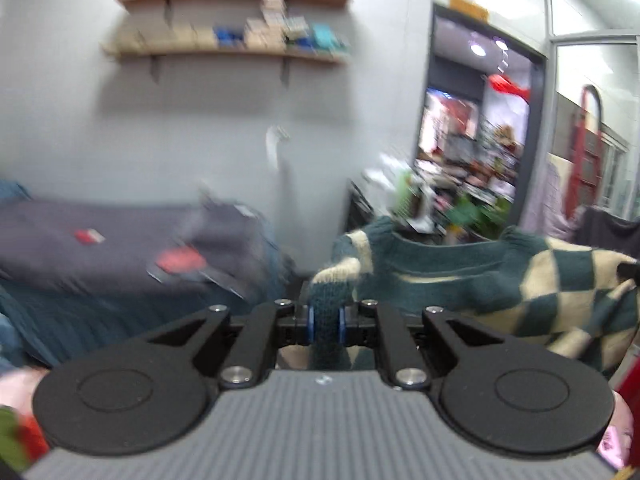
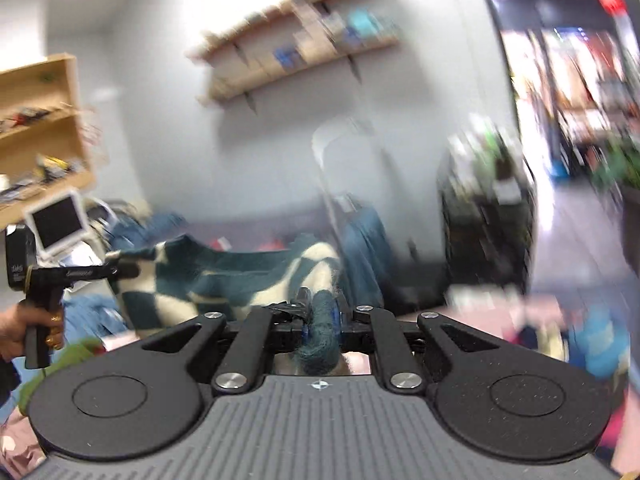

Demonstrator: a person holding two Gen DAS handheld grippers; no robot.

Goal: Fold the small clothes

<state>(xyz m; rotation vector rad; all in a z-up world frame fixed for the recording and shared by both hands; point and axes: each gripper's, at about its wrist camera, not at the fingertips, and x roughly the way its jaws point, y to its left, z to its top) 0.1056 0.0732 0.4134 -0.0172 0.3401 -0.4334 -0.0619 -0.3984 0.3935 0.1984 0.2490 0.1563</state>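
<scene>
A small knitted sweater (image 1: 520, 280), dark teal with cream diamonds, hangs stretched in the air between my two grippers. My left gripper (image 1: 326, 322) is shut on one teal edge of it, and the knit bunches up between the blue pads. In the right wrist view the sweater (image 2: 224, 276) stretches off to the left, and my right gripper (image 2: 320, 320) is shut on its other teal edge. The left gripper (image 2: 116, 270) shows there too, held by a hand (image 2: 16, 332) and clamped on the far end of the garment. Both views are blurred.
A grey-covered bed (image 1: 120, 248) with blue bedding lies below the wall shelves (image 1: 224, 52). A wooden bookcase (image 2: 40, 128) stands at the left. A dark doorway (image 1: 480, 140) opens on a cluttered room. Pink and green clothes (image 2: 520, 316) lie low down.
</scene>
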